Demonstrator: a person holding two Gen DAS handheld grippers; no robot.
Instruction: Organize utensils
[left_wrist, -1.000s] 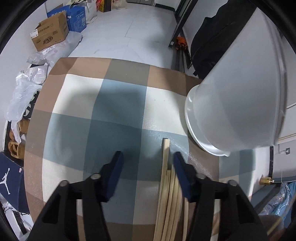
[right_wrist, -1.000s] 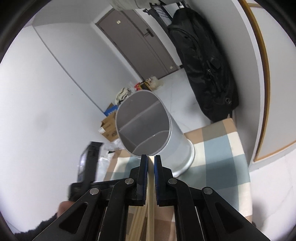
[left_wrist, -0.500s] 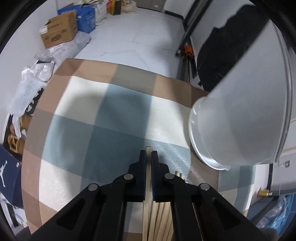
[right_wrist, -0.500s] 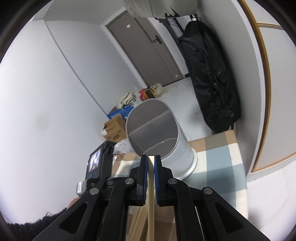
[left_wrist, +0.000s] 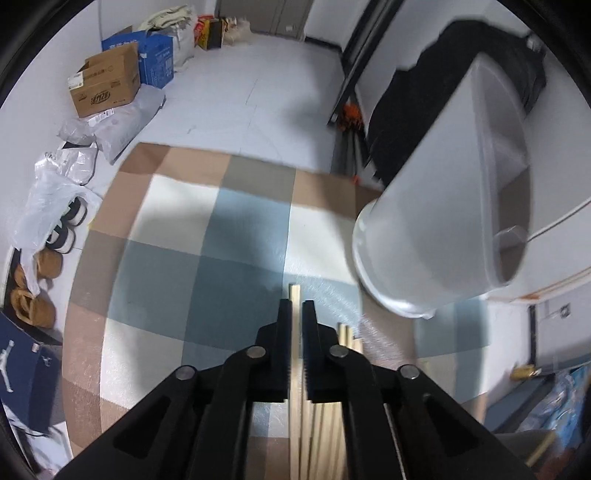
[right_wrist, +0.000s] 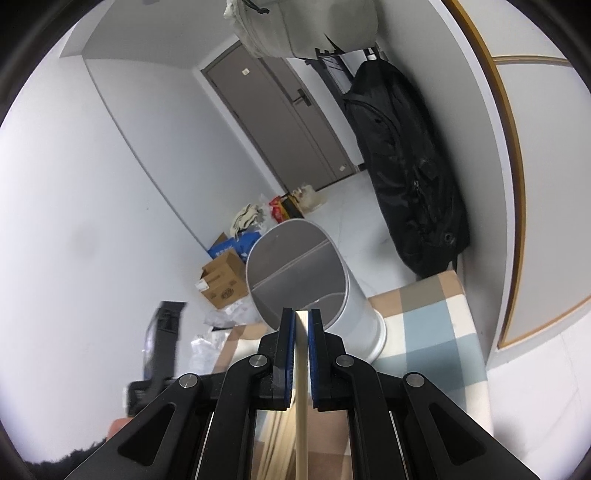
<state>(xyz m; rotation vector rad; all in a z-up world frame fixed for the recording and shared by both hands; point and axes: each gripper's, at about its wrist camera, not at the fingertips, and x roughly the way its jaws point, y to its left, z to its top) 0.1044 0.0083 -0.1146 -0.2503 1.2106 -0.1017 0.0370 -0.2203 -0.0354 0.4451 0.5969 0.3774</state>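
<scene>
The left gripper (left_wrist: 296, 317) points steeply down at the checked cloth (left_wrist: 166, 266); a chopstick (left_wrist: 294, 295) sits between its jaws, which are opening slightly from a near-shut grip, though the pads look to be still on the stick. Loose chopsticks (left_wrist: 345, 334) lie on the cloth just to its right, and the holder (left_wrist: 436, 229), a white divided cup, stands tilted in view further right. The right gripper (right_wrist: 300, 319) is clamped nearly shut on another chopstick (right_wrist: 301, 387), aimed toward the holder (right_wrist: 295, 273). Risks: the loosening left grip could let its stick slip or swing; the right stick's tip could strike the holder's rim or divider and tip the cup. Hidden: both sticks' lower ends run out of frame; the holder's contents and the number of loose sticks cannot be determined.
</scene>
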